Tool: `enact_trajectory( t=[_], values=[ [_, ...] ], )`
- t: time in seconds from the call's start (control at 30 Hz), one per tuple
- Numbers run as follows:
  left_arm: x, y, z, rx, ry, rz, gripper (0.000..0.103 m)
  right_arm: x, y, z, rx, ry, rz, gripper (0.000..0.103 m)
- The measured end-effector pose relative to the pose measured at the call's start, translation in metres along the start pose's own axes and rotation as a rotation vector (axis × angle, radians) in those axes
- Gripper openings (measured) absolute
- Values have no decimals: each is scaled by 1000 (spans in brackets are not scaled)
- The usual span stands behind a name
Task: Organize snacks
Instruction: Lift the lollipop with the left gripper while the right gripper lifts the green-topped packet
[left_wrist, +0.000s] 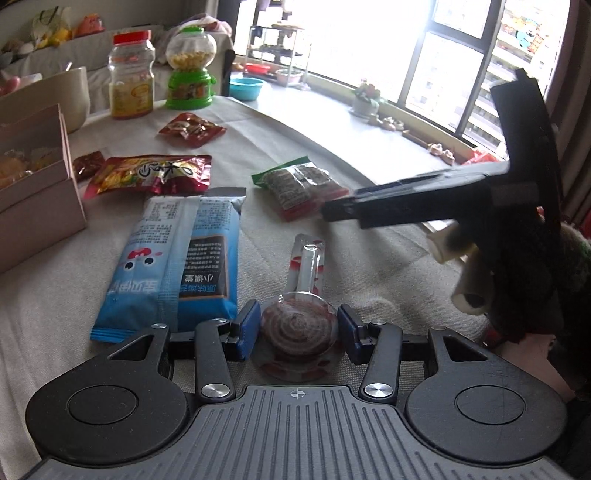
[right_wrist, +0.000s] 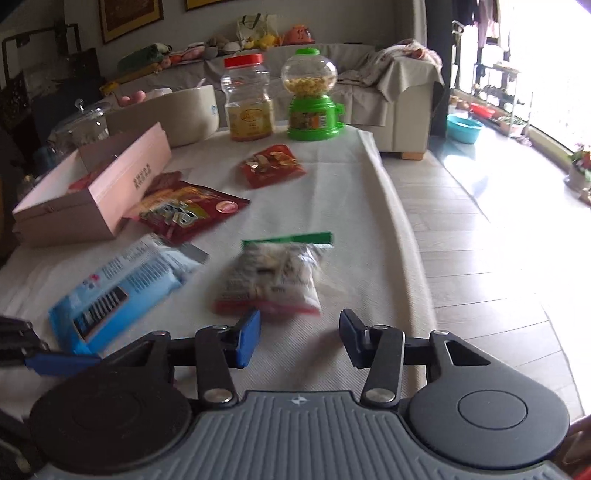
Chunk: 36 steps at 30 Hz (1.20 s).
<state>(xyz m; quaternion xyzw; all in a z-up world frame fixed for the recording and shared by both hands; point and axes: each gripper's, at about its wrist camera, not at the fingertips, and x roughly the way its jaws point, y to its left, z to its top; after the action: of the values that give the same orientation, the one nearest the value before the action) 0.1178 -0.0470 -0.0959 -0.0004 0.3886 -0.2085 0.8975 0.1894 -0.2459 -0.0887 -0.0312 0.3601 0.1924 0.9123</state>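
My left gripper (left_wrist: 298, 326) is open, its blue pads on either side of a wrapped swirl lollipop (left_wrist: 298, 328) lying on the white tablecloth, stick pointing away; pads seem just apart from it. My right gripper (right_wrist: 300, 334) is open and empty, just short of a green-topped clear snack bag (right_wrist: 273, 280); it also shows in the left wrist view (left_wrist: 336, 210) near that bag (left_wrist: 303, 188). A blue snack pack (left_wrist: 173, 258) lies left of the lollipop. A red snack bag (left_wrist: 147, 173) and a small red packet (left_wrist: 192, 129) lie farther off.
An open pink box (right_wrist: 96, 199) with snacks inside stands at the left. A red-lidded jar (right_wrist: 251, 99) and a green candy dispenser (right_wrist: 312, 96) stand at the table's far end. The table edge (right_wrist: 402, 229) drops to wooden floor on the right.
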Motion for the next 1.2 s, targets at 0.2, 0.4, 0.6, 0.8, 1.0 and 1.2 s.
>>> enact_trajectory(
  t=[0.2, 0.4, 0.6, 0.8, 1.0, 1.2],
  values=[
    [0, -1, 0, -5, -3, 7, 52, -17, 0, -20, -54, -12, -38, 55],
    [3, 7, 5, -62, -14, -4, 51, -22, 6, -18, -63, -44, -24, 69],
    [8, -4, 8, -12, -10, 41, 51, -7, 8, 25, -90, -146, -1, 86],
    [5, -2, 6, -31, -14, 35, 52, 55, 0, 54, -46, -37, 26, 85],
    [5, -1, 5, -30, -13, 28, 52, 41, -6, 41, 6, -12, 83, 63],
    [5, -7, 5, 1, -10, 49, 52, 9, -3, 11, 48, 24, 132, 64]
  ],
)
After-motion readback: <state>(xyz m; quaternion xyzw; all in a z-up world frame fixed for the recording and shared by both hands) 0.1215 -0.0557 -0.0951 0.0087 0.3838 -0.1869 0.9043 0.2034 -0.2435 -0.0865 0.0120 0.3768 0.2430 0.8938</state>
